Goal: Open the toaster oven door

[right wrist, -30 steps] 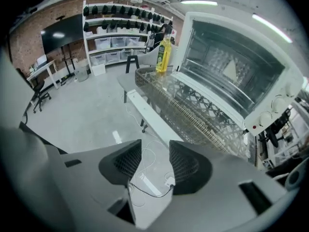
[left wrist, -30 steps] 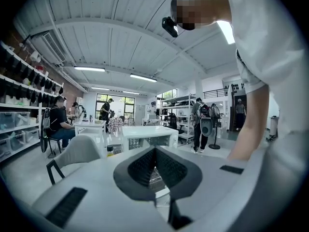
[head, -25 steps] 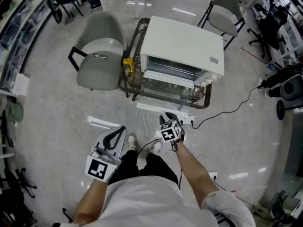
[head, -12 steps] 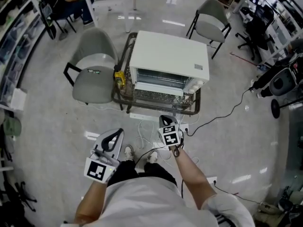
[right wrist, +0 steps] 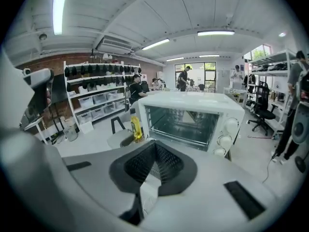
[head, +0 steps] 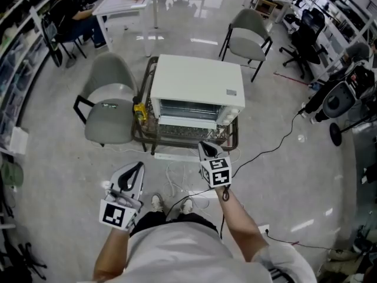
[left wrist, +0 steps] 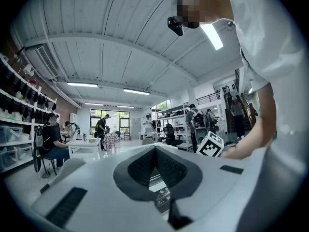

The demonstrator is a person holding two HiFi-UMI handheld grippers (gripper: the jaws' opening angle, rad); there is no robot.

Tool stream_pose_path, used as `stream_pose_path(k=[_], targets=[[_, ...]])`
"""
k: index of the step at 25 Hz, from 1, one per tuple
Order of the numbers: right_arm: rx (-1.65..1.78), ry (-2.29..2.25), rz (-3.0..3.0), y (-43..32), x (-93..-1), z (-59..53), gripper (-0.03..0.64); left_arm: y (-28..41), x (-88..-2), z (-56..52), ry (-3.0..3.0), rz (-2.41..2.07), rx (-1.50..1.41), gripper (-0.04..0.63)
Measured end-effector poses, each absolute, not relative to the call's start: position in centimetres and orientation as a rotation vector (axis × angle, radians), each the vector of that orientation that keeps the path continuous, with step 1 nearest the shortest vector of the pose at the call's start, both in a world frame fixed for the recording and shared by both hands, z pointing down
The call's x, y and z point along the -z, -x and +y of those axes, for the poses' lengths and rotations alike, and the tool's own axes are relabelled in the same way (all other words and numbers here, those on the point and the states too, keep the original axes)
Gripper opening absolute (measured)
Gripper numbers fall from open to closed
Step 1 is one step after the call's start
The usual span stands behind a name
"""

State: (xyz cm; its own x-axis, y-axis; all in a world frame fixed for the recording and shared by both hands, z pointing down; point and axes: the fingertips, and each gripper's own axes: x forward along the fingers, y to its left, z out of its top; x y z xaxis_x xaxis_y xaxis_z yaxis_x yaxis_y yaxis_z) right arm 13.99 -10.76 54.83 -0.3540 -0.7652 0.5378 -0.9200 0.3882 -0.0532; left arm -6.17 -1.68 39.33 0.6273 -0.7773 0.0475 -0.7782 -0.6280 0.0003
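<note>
The white toaster oven (head: 194, 84) sits on a low glass-topped table (head: 149, 75) with a dark metal frame and fills most of its top. Its front faces the person. In the right gripper view the oven (right wrist: 193, 103) shows its cavity and wire rack, with the door apparently folded down at the front edge and three pale knobs (right wrist: 226, 133) stacked at its right side. A yellow bottle (head: 139, 112) stands at the table's left edge, just beside the oven's front left corner. The right gripper (head: 202, 147) hangs near the table's front edge and points at the oven, apart from it. Its jaws are pressed together with nothing between them (right wrist: 154, 145). The left gripper (head: 139, 166) is further back over the floor, its jaws likewise closed and empty (left wrist: 154, 150). A grey chair (head: 109, 111) stands left of the table.
</note>
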Motion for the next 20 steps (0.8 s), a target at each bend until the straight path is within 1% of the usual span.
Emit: stream_pose_path(k=[8,20], targets=[[-0.357,-1.523,-2.306,-15.0,-47.2,-10.4,0.021,7.2,-37.2,-3.0,-2.84,-1.391,-0.015,0.017],[-0.197,-1.664,-2.419,-18.4,-35.9,-8.4,0.021,8.6,-34.5,-4.5,-2.875,-1.436,0.058,0.017]])
